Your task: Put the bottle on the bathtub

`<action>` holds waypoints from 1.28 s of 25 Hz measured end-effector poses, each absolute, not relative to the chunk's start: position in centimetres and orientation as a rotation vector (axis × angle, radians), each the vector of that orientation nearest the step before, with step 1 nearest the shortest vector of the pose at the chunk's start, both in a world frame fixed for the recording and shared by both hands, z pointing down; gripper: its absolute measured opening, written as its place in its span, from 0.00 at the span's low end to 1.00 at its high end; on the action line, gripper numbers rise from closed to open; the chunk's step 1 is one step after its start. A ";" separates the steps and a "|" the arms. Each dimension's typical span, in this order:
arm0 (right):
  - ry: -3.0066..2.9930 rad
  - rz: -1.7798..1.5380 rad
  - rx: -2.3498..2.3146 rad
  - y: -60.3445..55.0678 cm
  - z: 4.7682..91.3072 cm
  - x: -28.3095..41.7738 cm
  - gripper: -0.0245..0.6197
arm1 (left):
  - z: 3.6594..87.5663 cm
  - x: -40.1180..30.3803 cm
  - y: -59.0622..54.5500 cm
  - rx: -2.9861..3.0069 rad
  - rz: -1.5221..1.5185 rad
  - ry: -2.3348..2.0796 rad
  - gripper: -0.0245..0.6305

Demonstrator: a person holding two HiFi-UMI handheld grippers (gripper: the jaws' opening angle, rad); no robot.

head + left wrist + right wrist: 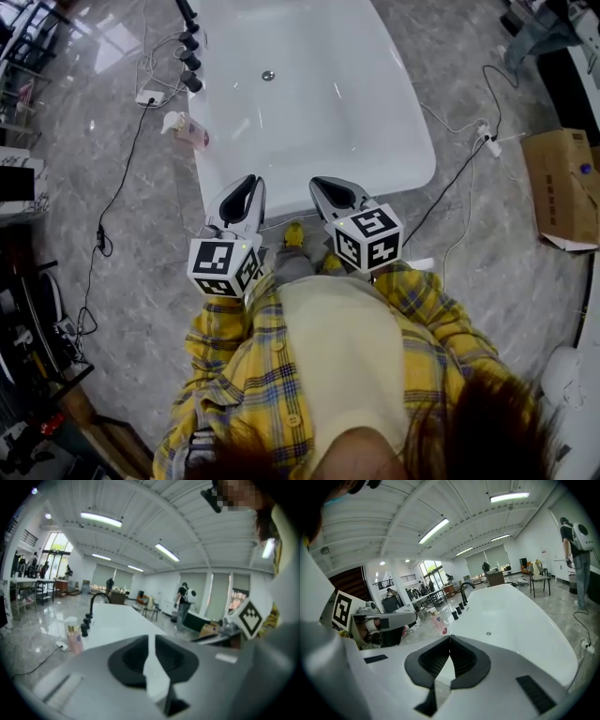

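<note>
Bright ceiling strip lights (433, 530), glare on glossy floor (108, 47), fisheye edges, soft foreground

No word, brand or number can be read anywhere. The small pink pump bottle (192, 132) at the edge of the white bathtub (398, 112) carries a label too blurred to make out. The left white cube (225, 267) and right white cube (367, 237) show only black square markers.

Bathtub (309, 112): plain glossy white. Bottle (192, 133): pale pink body, white pump top. Faucet knobs (190, 61): black. Floor (84, 187): grey, marbled veining. Left gripper (246, 185) and right gripper (328, 185): grey shells, black pads, cubes patterned in black-and-white squares. Shirt (441, 314): yellow plaid with blue-grey lines. Cardboard box (562, 183): brown.
</note>
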State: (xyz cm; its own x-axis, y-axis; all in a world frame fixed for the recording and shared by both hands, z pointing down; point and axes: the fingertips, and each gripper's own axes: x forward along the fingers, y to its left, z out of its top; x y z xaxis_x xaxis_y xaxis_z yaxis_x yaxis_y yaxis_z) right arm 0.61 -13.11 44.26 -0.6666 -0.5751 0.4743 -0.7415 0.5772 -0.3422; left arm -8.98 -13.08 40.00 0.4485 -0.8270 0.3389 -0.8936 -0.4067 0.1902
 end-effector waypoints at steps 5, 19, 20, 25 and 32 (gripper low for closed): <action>-2.498 0.762 1.080 -12.9 44.3 0.6 0.06 | 40.8 -8.6 -12.4 2.346 0.310 -1.442 0.09; -2.478 0.738 1.084 -12.4 44.3 1.0 0.06 | 43.4 -7.7 -10.8 2.263 0.383 -1.393 0.07; -2.478 0.739 1.085 -12.4 44.3 1.0 0.06 | 43.5 -7.6 -10.7 2.262 0.383 -1.389 0.07; -2.479 0.735 1.088 -12.2 44.1 1.1 0.06 | 43.5 -7.4 -10.4 2.264 0.385 -1.377 0.07; -2.478 0.733 1.090 -12.1 44.1 1.0 0.06 | 43.6 -7.5 -10.2 2.263 0.390 -1.373 0.07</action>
State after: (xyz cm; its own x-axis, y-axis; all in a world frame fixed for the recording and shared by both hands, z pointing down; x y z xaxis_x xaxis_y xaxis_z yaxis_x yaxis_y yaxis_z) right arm 0.96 -12.14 44.09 -0.6502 -0.5810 0.4896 -0.7538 0.5738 -0.3202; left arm -7.49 -10.25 43.64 0.4615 -0.7562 0.4639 -0.8871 -0.3949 0.2388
